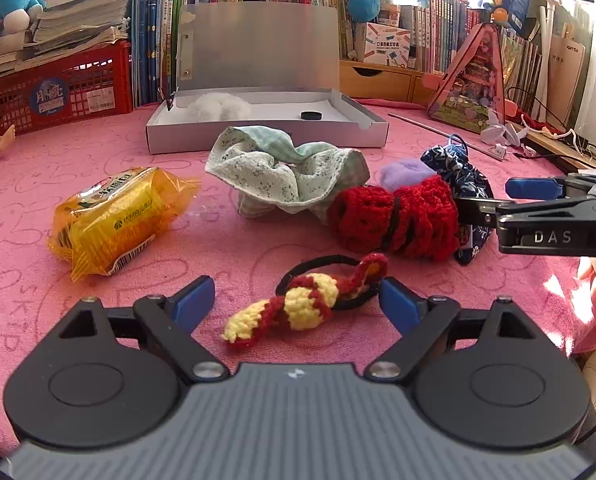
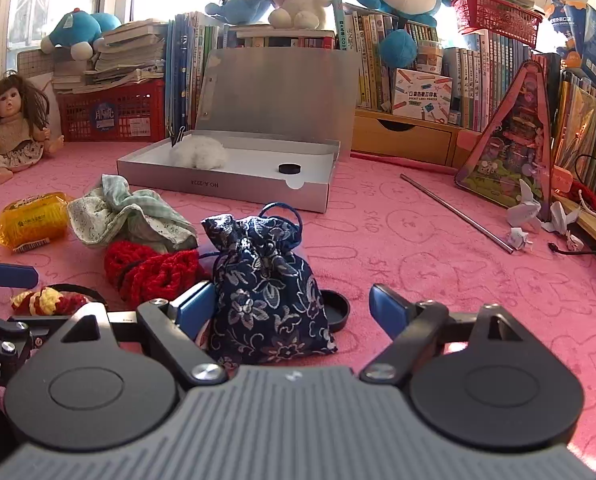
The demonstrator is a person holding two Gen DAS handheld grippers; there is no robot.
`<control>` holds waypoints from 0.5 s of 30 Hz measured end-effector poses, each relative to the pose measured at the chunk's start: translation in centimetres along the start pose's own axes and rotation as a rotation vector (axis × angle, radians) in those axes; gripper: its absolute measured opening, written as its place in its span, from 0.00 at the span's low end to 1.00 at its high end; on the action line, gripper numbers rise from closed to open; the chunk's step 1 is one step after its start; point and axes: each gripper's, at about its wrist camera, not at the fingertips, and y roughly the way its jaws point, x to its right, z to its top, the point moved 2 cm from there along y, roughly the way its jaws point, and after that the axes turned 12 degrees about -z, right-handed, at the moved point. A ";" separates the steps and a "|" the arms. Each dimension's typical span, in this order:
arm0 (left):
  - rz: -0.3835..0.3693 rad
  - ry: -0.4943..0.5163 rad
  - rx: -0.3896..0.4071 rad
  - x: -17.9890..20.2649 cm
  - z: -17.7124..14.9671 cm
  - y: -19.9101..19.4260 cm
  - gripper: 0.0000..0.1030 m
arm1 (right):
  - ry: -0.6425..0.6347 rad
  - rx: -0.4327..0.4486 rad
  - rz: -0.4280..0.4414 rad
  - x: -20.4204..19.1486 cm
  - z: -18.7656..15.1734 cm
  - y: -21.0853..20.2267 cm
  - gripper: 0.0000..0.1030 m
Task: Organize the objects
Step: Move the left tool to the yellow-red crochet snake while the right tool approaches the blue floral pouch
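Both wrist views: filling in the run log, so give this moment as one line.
left hand-held gripper: open around crochet hair tie | right hand-held gripper: open around blue floral pouch | box: open

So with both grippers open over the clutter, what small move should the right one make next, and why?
Probably close the right gripper on the blue pouch: the pouch already stands between its open fingers, one finger close beside it, and the open box waits behind.

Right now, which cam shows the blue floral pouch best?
Right wrist: the blue floral pouch stands whole and centered between that camera's open tongs. In the left wrist view the pouch sits at the right edge, mostly hidden behind the red crochet bundle and the other tongs.
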 end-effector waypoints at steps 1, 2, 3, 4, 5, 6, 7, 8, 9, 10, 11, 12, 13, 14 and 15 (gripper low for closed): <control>0.002 0.002 0.002 0.0 -0.1 0.0 0.89 | -0.011 0.001 0.001 -0.3 -0.1 0.0 0.85; 0.004 0.004 0.002 0.1 -0.1 0.0 0.89 | -0.022 0.002 0.004 -0.6 -0.2 0.0 0.85; 0.005 0.010 0.000 0.1 -0.1 0.0 0.89 | -0.030 0.003 0.007 -0.8 -0.3 0.1 0.85; 0.008 0.016 -0.003 0.2 -0.2 0.0 0.89 | -0.041 0.003 0.008 -1.1 -0.3 0.1 0.85; 0.011 0.025 -0.008 0.3 -0.2 0.0 0.89 | -0.048 0.003 0.008 -1.3 -0.4 0.1 0.85; 0.016 0.041 -0.016 0.5 -0.2 0.1 0.88 | -0.052 0.002 0.009 -1.5 -0.5 0.2 0.84; 0.022 0.051 -0.020 0.6 -0.2 0.2 0.88 | -0.056 0.000 0.010 -1.6 -0.5 0.3 0.84; 0.026 0.055 -0.019 0.6 -0.3 0.2 0.88 | -0.056 -0.002 0.011 -1.7 -0.5 0.3 0.84; 0.029 0.057 -0.018 0.7 -0.3 0.2 0.88 | -0.054 -0.005 0.012 -1.8 -0.6 0.4 0.83; 0.031 0.059 -0.017 0.7 -0.3 0.2 0.88 | -0.053 -0.009 0.014 -1.9 -0.6 0.5 0.83; 0.030 0.059 -0.017 0.7 -0.3 0.2 0.88 | -0.052 -0.011 0.014 -1.9 -0.6 0.6 0.83; 0.030 0.057 -0.017 0.6 -0.3 0.2 0.88 | -0.051 -0.012 0.014 -1.9 -0.7 0.6 0.83; 0.030 0.057 -0.017 0.6 -0.3 0.2 0.87 | -0.052 -0.013 0.014 -2.0 -0.7 0.6 0.83; 0.030 0.059 -0.016 0.6 -0.3 0.2 0.87 | -0.053 -0.013 0.014 -1.9 -0.7 0.6 0.82; 0.027 0.062 -0.015 0.6 -0.3 0.2 0.85 | -0.053 -0.013 0.014 -2.0 -0.7 0.6 0.82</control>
